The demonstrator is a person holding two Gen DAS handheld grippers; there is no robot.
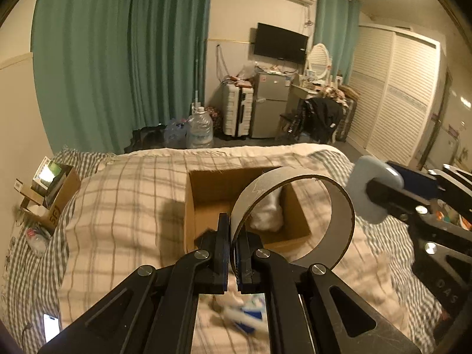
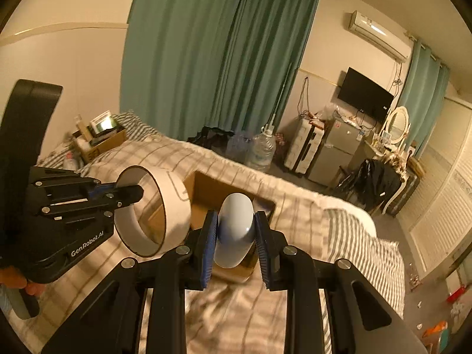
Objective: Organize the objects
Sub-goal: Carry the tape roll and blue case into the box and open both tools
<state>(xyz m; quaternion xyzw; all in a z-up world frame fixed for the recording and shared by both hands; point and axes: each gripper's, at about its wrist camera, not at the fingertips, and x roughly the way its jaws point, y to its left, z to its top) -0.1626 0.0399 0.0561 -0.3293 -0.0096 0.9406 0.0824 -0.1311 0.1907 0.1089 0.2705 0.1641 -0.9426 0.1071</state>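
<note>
Two items are held above the bed (image 1: 124,194), near the open cardboard box (image 1: 206,194): a tape ring (image 1: 295,215) pinched in the left gripper (image 1: 233,247), a pale-blue oval object (image 2: 236,230) clamped in the right gripper (image 2: 236,244). One white bundle (image 1: 268,212) is already boxed; both held items are judged still to be deposited.

My left gripper (image 1: 233,236): matte black body, two angular linkage arms with triangular cut-outs.
Its screws: round silver heads at each pivot.
Its pads: blue ribbed strips lining the black fingers (image 1: 221,236).
Marking: white "GenRobot.AI" lettering on its side, seen from the right wrist view.
My right gripper (image 2: 236,237): same black frame, same silver screws, blue ribbed pads.
My hand (image 2: 17,283): fingertips only, wrapped under the left handle.
</note>
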